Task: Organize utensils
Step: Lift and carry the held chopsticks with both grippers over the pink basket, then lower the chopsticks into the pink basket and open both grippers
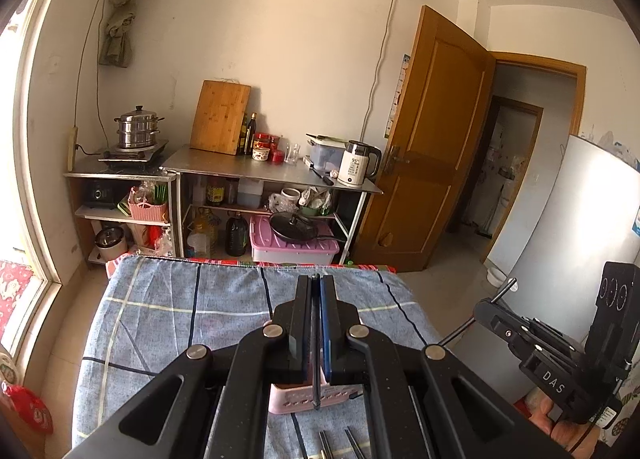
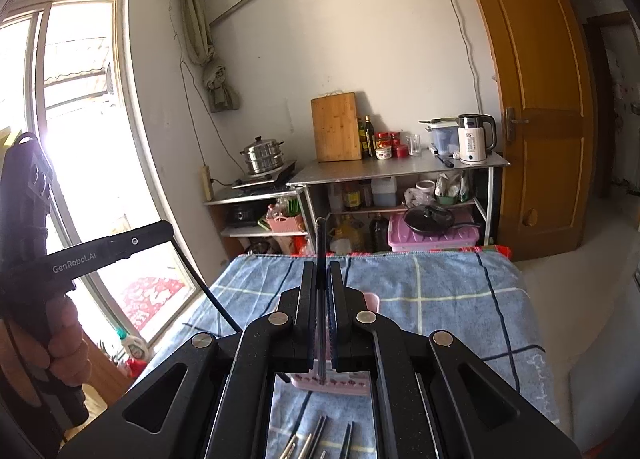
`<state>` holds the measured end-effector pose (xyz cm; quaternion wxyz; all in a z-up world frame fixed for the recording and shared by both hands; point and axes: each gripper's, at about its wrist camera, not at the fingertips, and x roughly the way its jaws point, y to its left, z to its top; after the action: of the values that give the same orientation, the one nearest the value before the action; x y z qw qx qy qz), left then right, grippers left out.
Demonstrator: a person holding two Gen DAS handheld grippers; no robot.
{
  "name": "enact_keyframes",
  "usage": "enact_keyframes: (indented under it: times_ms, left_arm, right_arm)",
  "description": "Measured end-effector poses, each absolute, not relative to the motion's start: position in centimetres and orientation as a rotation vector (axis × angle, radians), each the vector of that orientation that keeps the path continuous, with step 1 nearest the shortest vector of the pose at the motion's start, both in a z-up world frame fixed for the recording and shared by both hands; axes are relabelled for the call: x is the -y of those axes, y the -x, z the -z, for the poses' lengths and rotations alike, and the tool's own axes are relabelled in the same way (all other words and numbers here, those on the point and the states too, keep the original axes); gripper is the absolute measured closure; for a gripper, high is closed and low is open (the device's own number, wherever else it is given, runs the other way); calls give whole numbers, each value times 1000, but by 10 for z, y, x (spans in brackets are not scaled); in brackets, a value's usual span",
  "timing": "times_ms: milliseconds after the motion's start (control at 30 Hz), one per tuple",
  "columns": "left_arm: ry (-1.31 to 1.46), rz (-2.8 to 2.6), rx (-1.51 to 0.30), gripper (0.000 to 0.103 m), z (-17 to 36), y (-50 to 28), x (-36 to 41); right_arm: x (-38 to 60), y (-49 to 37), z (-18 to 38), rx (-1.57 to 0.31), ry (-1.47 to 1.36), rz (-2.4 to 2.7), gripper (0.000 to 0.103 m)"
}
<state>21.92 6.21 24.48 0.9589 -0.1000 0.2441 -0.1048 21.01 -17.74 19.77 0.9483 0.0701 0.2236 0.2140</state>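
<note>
In the left wrist view my left gripper (image 1: pixel 316 283) is shut on a thin dark chopstick (image 1: pixel 316 383) that runs down between the fingers, its tip over a pink utensil holder (image 1: pixel 304 399) on the blue checked cloth (image 1: pixel 180 311). In the right wrist view my right gripper (image 2: pixel 320 269) is shut on a dark chopstick (image 2: pixel 321 243) that sticks up past the fingertips and reaches down to the pink holder (image 2: pixel 340 385). More chopsticks (image 2: pixel 308 439) lie on the cloth (image 2: pixel 440 291) near the bottom edge; they also show in the left wrist view (image 1: pixel 340 445).
The right gripper's body (image 1: pixel 560 359) shows at the right of the left view, the left gripper's body (image 2: pixel 48 259) at the left of the right view. Beyond the cloth stand a steel table (image 1: pixel 256 171) with a kettle (image 1: pixel 358 163), shelves, a wooden door (image 1: pixel 428 147) and a window.
</note>
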Motion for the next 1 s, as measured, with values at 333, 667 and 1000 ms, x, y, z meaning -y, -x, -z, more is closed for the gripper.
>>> enact_keyframes:
  times_ms: [333, 667, 1000]
  left_arm:
    - [294, 171, -521, 99, -224, -266, -87]
    - [388, 161, -614, 99, -167, -295, -106]
    - [425, 159, -687, 99, -123, -313, -110]
  right_arm:
    - [174, -250, -194, -444, -252, -425, 98]
    - [163, -287, -146, -535, -322, -429, 98]
    - [156, -304, -100, -648, -325, -423, 98]
